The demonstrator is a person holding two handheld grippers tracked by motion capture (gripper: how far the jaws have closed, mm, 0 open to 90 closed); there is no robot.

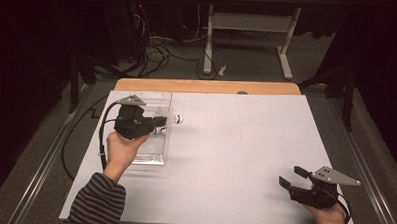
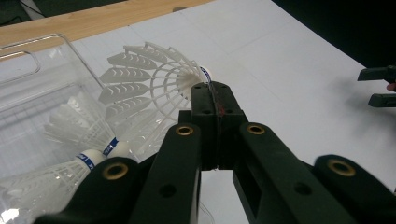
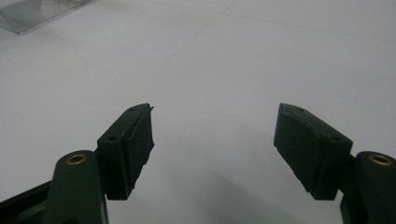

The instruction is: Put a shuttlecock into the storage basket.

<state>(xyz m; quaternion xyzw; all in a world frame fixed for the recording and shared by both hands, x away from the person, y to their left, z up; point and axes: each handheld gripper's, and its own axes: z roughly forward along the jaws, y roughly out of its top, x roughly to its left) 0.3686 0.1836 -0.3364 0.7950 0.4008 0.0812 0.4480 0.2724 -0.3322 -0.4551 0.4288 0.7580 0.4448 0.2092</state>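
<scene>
holding the left gripper (image 1: 161,124) over the near-right part of the clear plastic bin (image 1: 163,97), jaws pointing rightward across the bin's right wall. clamping its jaws fully together on the rim of a white plastic shuttlecock (image 2: 149,79), skirt pinched near the cork end, cork (image 1: 178,119) projecting just past the bin's right wall in the high view. keeping the shuttlecock lifted, skirt fanning back toward the bin interior in the left gripper view. resting inside the bin: two further feather shuttlecocks (image 2: 81,128), corks banded in blue, lying just beside the held one and below it. sitting on the white table surface (image 1: 235,143), the bin occupying the far-left area next to the wooden table edge (image 1: 207,86). gripping the left gripper body with one hand (image 1: 121,148), striped sleeve (image 1: 95,203) trailing toward the near edge, well short of the bin.

resting the right gripper (image 1: 290,178) low over the table, well apart from the bin, at the near-right corner. standing released, jaws spread wide with bare table between the pads (image 3: 133,144), nothing grasped.
</scene>
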